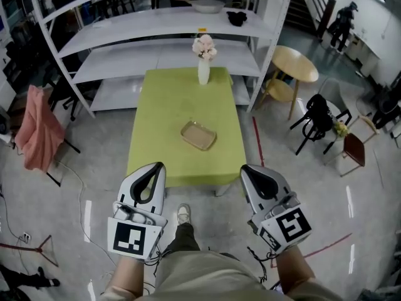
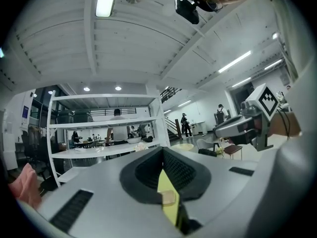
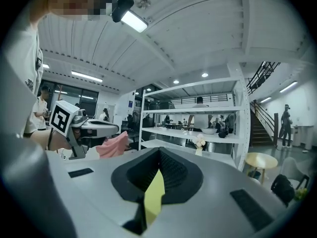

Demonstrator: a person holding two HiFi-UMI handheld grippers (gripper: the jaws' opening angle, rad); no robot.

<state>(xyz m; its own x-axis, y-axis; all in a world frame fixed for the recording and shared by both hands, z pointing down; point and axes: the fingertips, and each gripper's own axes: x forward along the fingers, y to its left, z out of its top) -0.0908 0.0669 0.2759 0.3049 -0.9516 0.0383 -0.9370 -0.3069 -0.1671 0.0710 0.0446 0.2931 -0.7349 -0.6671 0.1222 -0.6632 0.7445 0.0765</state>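
Tray (image 1: 198, 135): shallow, tan, lying flat near the middle of the green table (image 1: 169, 105), empty, nothing touching it. Left gripper (image 1: 156, 166) and right gripper (image 1: 245, 168) are both hovering just off the table's near edge, well apart from the tray, one at each near corner. Both gripper views are showing the fingers clenched tip to tip, nothing between them, only a sliver of green tabletop showing through. White vase (image 1: 203, 71) with pale flowers (image 1: 204, 46) is standing upright at the table's far end. White shelf rack (image 1: 125, 24) is standing behind the table; pink cloth (image 1: 37, 133) is hanging at left; round wooden table (image 1: 294, 63) is sitting at right
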